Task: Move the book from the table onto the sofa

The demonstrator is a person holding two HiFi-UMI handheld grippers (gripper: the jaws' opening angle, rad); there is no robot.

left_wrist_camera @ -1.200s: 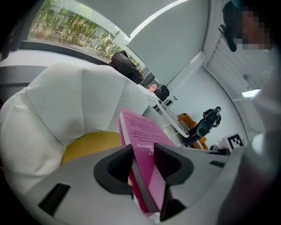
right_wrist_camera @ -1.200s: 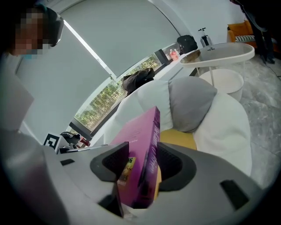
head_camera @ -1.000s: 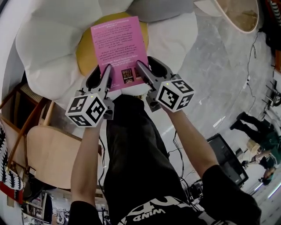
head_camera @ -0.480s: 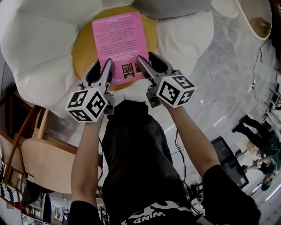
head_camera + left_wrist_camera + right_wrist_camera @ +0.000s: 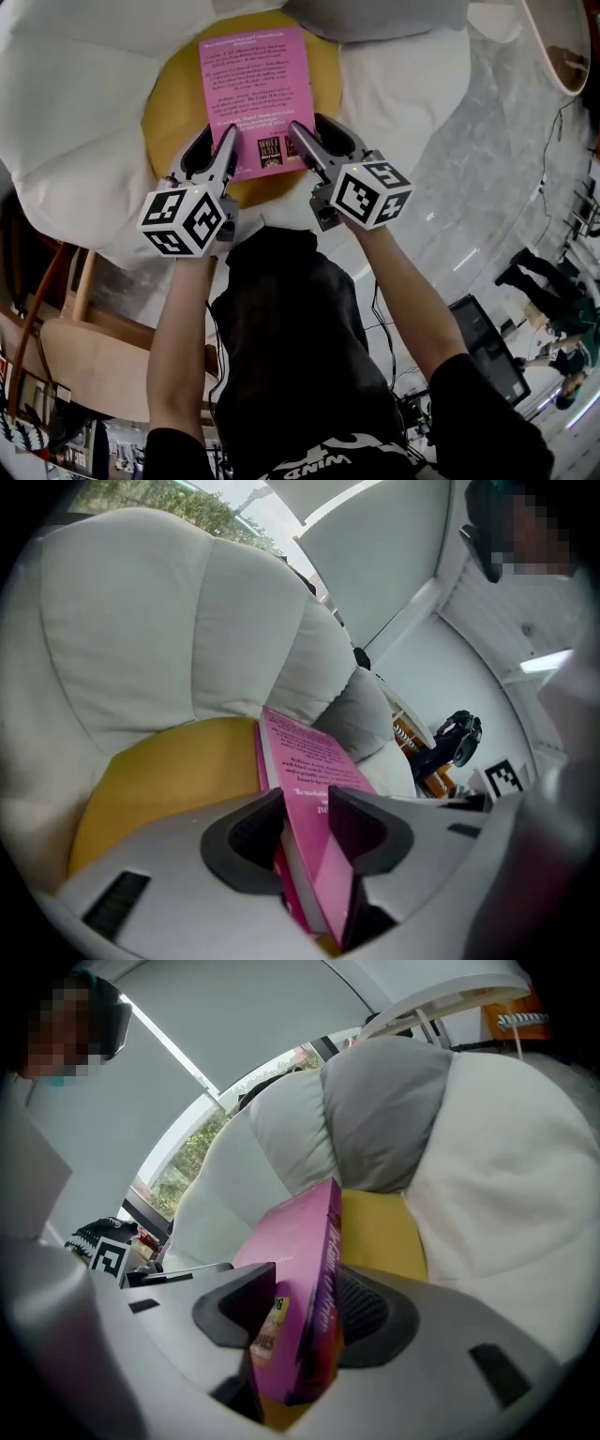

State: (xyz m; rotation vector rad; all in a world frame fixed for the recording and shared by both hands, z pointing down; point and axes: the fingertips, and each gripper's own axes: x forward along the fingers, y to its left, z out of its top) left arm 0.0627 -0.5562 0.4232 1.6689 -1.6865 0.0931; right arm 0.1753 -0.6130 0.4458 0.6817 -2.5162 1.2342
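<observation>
A pink book [image 5: 253,94] with print on its cover hangs over the yellow seat cushion [image 5: 178,103] of a white padded sofa [image 5: 75,103]. My left gripper [image 5: 217,145] is shut on the book's near left corner and my right gripper [image 5: 314,141] on its near right corner. In the left gripper view the book [image 5: 309,780] stands edge-on between the dark pads of the left gripper [image 5: 307,817]. The right gripper view shows the book's spine [image 5: 323,1269] pinched in the right gripper [image 5: 305,1307]. Whether the book's far end touches the cushion I cannot tell.
A grey pillow [image 5: 375,14] lies at the sofa's back. A wooden chair [image 5: 94,356] stands at the lower left. Marble floor [image 5: 487,141] lies to the right, with a round table's edge [image 5: 562,47], a black box [image 5: 478,337] and people [image 5: 553,309] farther off.
The book and both grippers now sit further in over the yellow cushion, and more of the cushion shows around the book. Both grips are unchanged.
</observation>
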